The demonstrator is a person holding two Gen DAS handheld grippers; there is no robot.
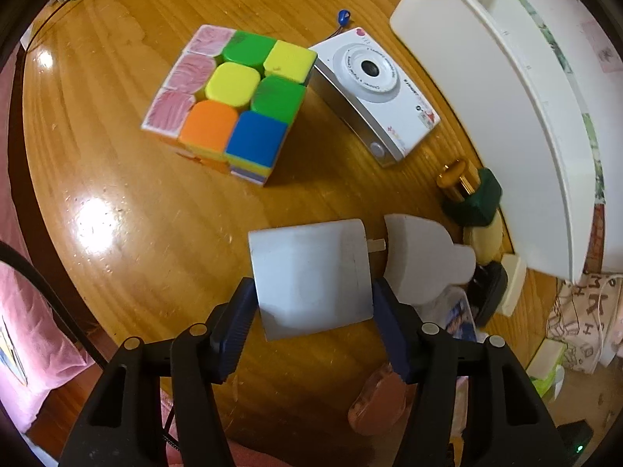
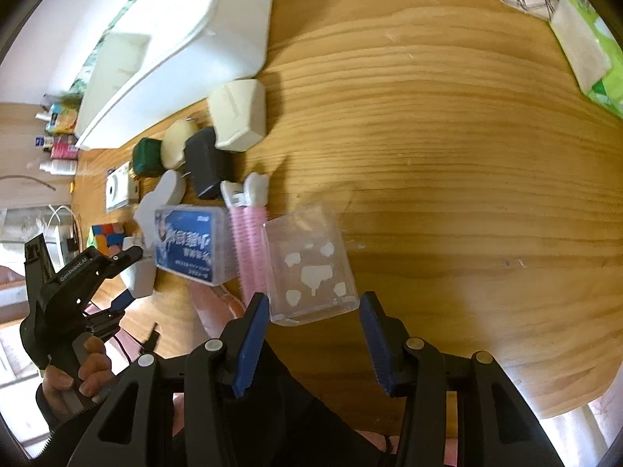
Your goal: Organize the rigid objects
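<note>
My left gripper (image 1: 314,299) points down at the wooden table (image 1: 148,241) and is shut on a white charger block (image 1: 307,272), with a blue pad pressing on each side. Its plug prongs face a white rounded adapter (image 1: 424,257). Beyond them lie a colourful puzzle cube (image 1: 229,109) and a white toy camera (image 1: 373,89). In the right wrist view my right gripper (image 2: 314,305) pinches the near end of a clear plastic box (image 2: 311,264) that lies on the table. The left gripper (image 2: 128,268), held by a hand (image 2: 78,373), shows at the left with the charger block (image 2: 141,277).
A large white bin (image 1: 486,97) stands along the right. Beside it crowd a green-and-gold piece (image 1: 471,194), a dark charger (image 2: 206,163), a cream box (image 2: 239,113), a blue floss box (image 2: 190,245) and a pink ribbed case (image 2: 253,245). A tissue pack (image 2: 584,46) lies far right.
</note>
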